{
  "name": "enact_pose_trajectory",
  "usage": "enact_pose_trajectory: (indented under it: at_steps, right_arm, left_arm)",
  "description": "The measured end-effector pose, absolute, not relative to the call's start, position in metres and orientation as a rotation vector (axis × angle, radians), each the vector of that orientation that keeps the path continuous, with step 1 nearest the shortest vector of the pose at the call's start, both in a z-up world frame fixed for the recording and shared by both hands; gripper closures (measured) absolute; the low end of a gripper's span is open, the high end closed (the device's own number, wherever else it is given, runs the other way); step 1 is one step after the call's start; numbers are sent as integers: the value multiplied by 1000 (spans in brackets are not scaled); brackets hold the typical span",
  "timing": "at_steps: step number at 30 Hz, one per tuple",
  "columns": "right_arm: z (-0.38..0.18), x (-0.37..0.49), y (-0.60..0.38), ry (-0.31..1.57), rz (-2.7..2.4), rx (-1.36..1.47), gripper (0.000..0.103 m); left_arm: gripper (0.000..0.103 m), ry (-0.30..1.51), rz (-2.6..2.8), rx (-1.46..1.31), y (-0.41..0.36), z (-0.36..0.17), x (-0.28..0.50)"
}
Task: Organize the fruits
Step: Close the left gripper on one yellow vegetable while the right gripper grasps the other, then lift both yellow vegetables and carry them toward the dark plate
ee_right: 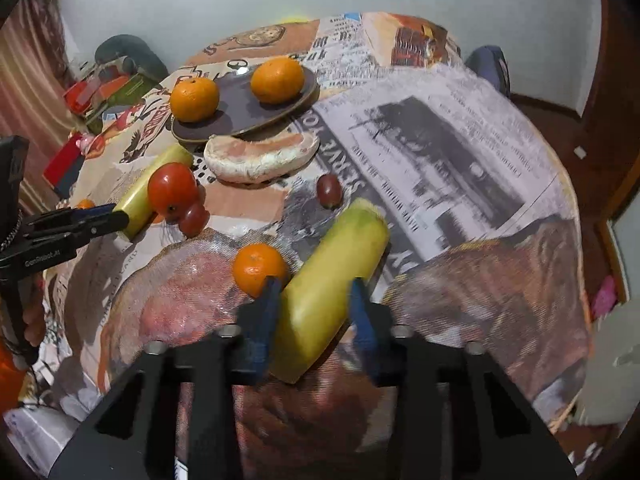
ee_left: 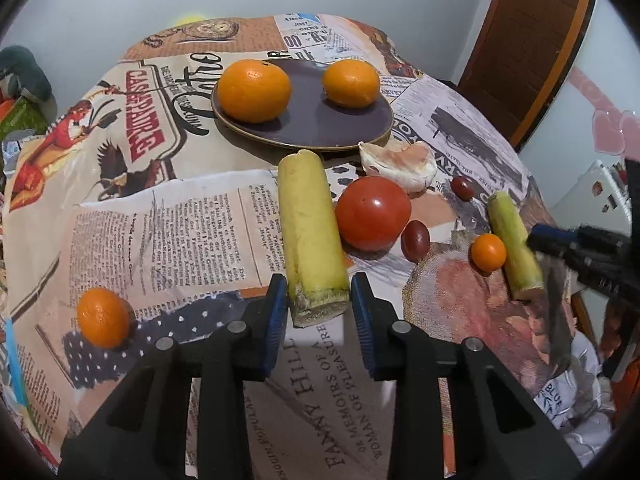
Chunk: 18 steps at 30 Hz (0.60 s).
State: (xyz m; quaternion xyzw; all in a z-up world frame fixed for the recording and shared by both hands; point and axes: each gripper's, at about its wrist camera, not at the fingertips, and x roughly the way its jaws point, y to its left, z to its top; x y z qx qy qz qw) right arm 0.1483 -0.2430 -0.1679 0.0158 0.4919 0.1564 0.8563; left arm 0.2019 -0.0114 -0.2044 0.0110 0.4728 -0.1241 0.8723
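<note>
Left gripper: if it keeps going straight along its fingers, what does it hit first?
The left gripper would meet the yellow stalk piece first; its cut end already sits between the fingers. The dark plate lies beyond it; depth is uncertain.

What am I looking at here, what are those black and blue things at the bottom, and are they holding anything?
Those are hand-held tongs, one in each of a person's hands, each with a camera looking along its fingers.

The left tongs straddle the end of a yellow-green stalk piece. The right tongs are shut on a second stalk piece.

On the patterned tablecloth sits a dark plate with two oranges. Around it lie a tomato, a peeled citrus segment, small oranges and grapes.
</note>
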Motion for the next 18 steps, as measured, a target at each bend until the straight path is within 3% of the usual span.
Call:
enact_pose_trajectory:
  at_steps: [11, 18]
  right_arm:
    - [-172, 157, -260, 1062, 299, 136, 83]
    - [-176, 173, -251, 1060, 292, 130, 73]
  left_arm:
    - [70, 983, -252, -7, -5, -194, 223]
    - [70, 997, -242, -43, -6, -199, 253]
